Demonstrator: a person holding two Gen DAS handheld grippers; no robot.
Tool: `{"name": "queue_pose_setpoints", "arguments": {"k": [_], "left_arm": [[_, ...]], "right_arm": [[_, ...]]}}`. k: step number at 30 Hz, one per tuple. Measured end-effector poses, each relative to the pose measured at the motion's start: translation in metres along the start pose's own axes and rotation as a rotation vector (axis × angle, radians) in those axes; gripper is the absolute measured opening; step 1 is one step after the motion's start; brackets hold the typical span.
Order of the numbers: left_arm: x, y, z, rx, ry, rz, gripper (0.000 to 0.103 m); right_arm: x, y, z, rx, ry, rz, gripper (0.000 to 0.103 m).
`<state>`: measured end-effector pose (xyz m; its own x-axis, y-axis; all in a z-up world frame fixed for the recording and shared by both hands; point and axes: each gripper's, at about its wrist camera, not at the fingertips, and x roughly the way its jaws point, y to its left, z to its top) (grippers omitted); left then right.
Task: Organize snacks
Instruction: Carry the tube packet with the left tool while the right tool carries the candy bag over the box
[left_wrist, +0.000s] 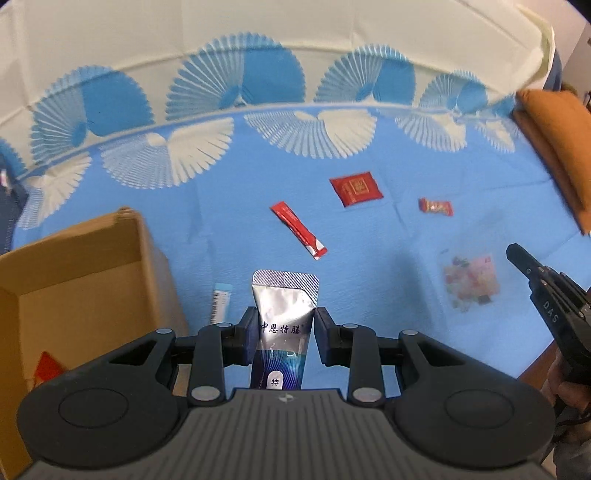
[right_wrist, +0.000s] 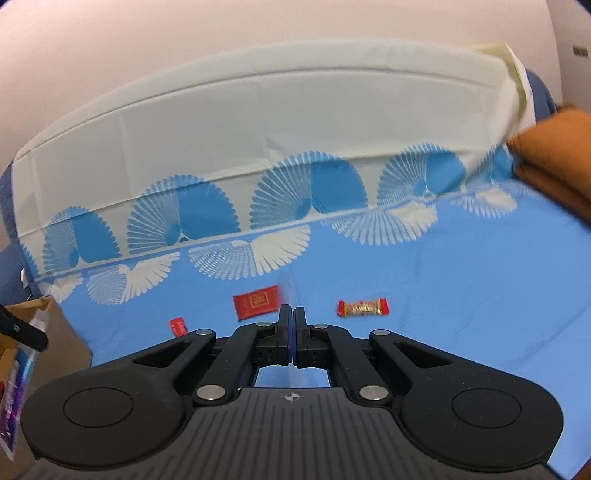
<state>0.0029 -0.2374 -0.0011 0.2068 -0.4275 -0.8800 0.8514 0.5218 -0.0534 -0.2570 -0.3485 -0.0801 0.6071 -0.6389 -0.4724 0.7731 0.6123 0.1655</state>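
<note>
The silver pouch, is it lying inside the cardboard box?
No, the silver pouch is clamped in the left tool, beside the cardboard box.

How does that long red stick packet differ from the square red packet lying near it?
The red stick packet is long and narrow; the square red packet is broad and flat. The stick lies diagonally, with a white patch at its near end; the square one sits almost straight and carries a gold emblem in its middle. Both are red, and both lie loose on the blue cloth, untouched by either gripper.
</note>
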Motion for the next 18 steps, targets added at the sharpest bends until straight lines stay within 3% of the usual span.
{"name": "queue_pose_setpoints", "arguments": {"k": [18], "left_arm": [[-0.122, 0.092, -0.055, -0.151, -0.113, 0.089, 0.035]], "right_arm": [[-0.073, 0.116, 0.042, -0.221, -0.052, 0.139, 0.000]]}}
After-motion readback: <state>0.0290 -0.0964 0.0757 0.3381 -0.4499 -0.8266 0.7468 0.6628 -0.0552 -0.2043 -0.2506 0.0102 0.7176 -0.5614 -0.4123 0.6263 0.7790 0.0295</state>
